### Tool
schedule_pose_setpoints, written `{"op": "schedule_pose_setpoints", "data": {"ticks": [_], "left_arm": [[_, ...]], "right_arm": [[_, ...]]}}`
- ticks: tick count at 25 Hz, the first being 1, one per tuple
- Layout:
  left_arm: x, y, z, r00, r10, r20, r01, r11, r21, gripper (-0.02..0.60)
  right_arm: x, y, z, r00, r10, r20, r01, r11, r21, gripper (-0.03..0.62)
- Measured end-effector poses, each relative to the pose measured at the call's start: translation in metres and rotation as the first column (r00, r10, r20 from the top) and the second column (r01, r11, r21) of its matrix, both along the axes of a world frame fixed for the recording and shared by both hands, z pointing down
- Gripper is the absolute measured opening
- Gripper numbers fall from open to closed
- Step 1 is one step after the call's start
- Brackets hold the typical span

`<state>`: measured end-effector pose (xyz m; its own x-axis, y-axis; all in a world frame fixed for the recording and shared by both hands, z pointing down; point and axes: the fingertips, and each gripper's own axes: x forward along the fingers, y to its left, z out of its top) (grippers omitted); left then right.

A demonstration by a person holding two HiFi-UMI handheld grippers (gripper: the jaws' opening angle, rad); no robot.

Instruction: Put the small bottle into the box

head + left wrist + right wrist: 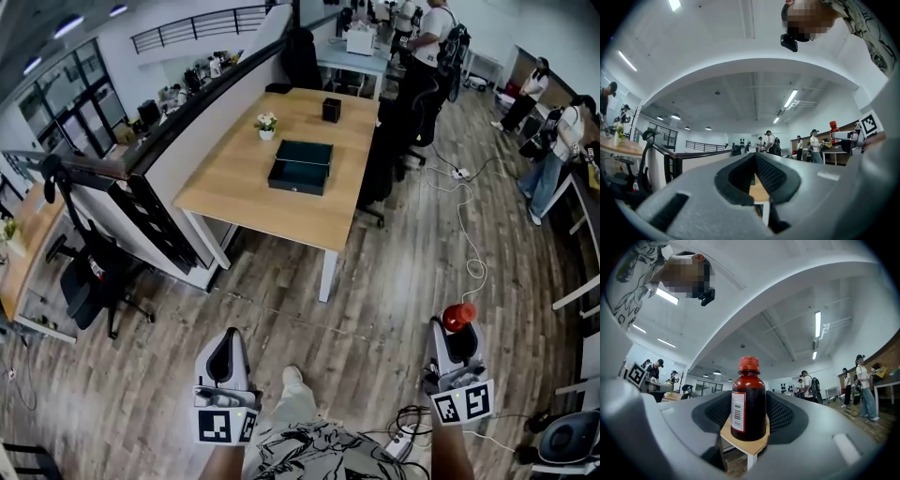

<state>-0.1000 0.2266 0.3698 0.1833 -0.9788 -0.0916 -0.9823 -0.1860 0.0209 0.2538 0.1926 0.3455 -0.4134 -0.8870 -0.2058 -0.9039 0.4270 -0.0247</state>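
**Item 1.** Right hand-held gripper (457,336), near right. Its jaws stand wide and are closed on a small brown glass bottle with a red cap and white barcode label (749,404). The bottle's long axis runs crosswise to the jaws, cap uppermost.

**Item 2.** Left hand-held gripper (225,343), near left. Jaws drawn together at the tips, holding nothing.

**Item 3.** Wood-plank floor (375,281), lying between both grippers and the bench.

**Item 4.** Light wooden bench (234,183), far, centre-left.

**Item 5.** Dark green open rectangular box (298,180), on the bench. It lies far ahead and to the left of the bottle, well apart. The left gripper is more nearly in line with it, but the right one carries the load.

**Judgement.** The carry must travel forward and leftward before any lowering.
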Motion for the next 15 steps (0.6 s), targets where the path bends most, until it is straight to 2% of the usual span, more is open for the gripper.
{"op": "schedule_pose_setpoints", "data": {"ticks": [3, 9, 15], "left_arm": [[-0.015, -0.039, -0.007, 0.999, 0.022, -0.023, -0.022, 1.000, 0.000, 0.003], [-0.048, -0.106, -0.018, 0.999, 0.039, -0.019, -0.038, 0.999, 0.020, 0.005], [-0.061, -0.150, -0.013, 0.996, 0.093, -0.009, -0.093, 0.995, 0.022, 0.003]], "right_arm": [[-0.018, -0.034, -0.007, 1.000, 0.004, -0.009, -0.003, 1.000, 0.013, 0.236], [-0.050, -0.092, -0.013, 1.000, 0.018, -0.015, -0.017, 1.000, 0.024, 0.236], [-0.068, -0.123, -0.005, 0.999, 0.051, -0.017, -0.051, 0.999, 0.012, 0.236]]}}
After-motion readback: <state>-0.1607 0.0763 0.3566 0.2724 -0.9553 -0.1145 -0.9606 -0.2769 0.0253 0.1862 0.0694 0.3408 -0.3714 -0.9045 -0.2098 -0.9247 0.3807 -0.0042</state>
